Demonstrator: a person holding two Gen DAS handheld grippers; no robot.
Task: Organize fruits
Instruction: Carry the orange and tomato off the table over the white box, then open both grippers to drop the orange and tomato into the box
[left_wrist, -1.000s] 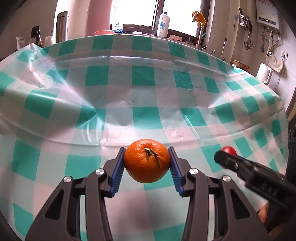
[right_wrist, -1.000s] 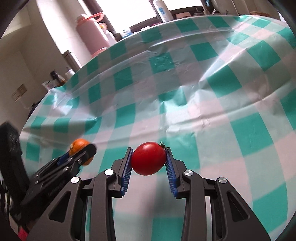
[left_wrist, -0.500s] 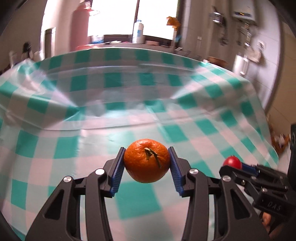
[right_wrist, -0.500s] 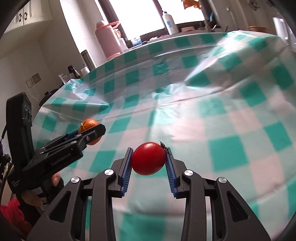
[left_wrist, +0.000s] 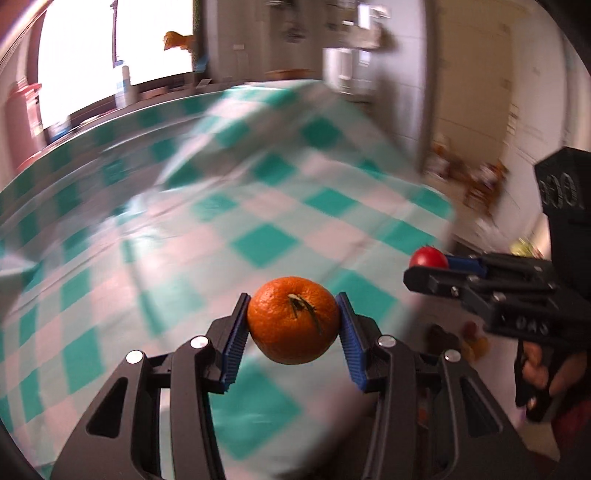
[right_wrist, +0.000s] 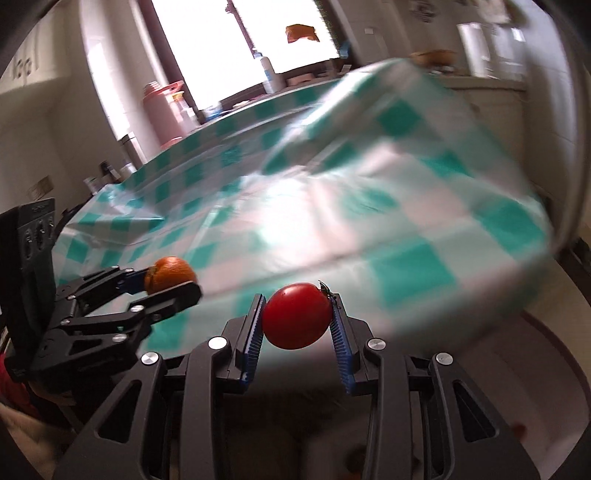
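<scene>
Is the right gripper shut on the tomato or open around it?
Shut on it. In the right wrist view the right gripper has both blue pads pressed against the tomato, which hangs clear of the checked tablecloth.

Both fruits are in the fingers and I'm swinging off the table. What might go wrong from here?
The orange and tomato are round and pinched only at their sides, so a fast swing, as the blur suggests, might roll one out. The tomato may bruise if squeezed harder. The left gripper and right gripper ride close together and might collide.
</scene>
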